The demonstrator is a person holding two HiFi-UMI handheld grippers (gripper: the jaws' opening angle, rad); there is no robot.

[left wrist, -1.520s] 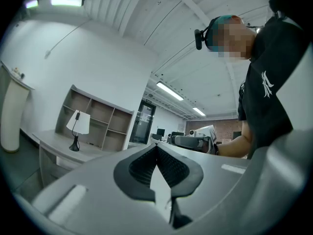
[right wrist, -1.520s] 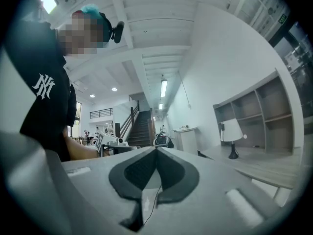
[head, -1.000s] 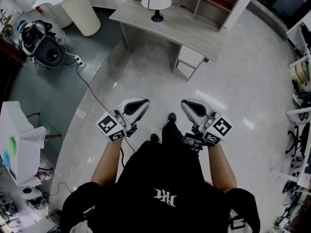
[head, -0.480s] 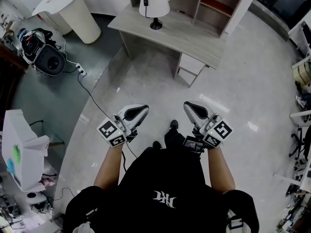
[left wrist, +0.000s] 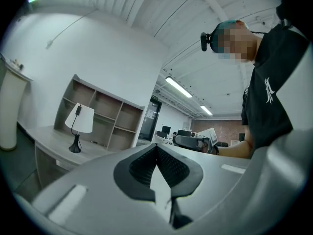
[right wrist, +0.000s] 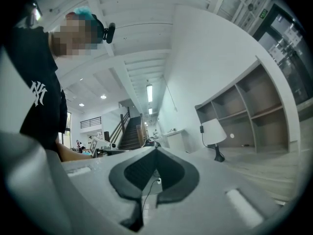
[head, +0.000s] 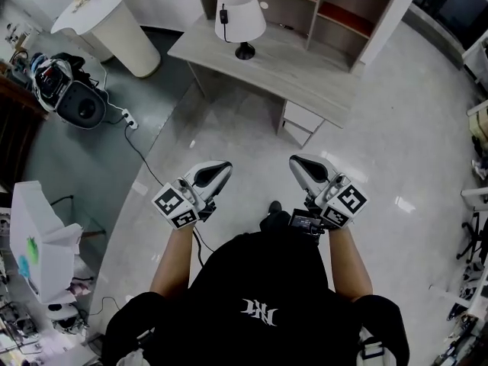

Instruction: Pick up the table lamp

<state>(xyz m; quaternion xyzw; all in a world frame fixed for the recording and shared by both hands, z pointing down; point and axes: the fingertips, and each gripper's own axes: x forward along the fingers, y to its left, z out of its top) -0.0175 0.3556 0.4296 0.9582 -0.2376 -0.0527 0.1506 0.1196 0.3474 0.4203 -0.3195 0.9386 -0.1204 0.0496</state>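
Note:
A table lamp with a white shade and a black foot stands on a pale wooden desk at the top of the head view. It also shows in the left gripper view as the lamp and in the right gripper view as the lamp, far ahead. My left gripper and right gripper are held side by side in front of the person's body, well short of the desk. Both are shut with nothing between the jaws.
An open shelf unit stands behind the desk. A white round pedestal is at the upper left. A dark bag and equipment lie on the floor at left, with a cable running across the floor. White boxes stand at the left edge.
The person has walked toward the desk. The lamp and desk have come lower in the head view and look larger. Both grippers stay shut, side by side.

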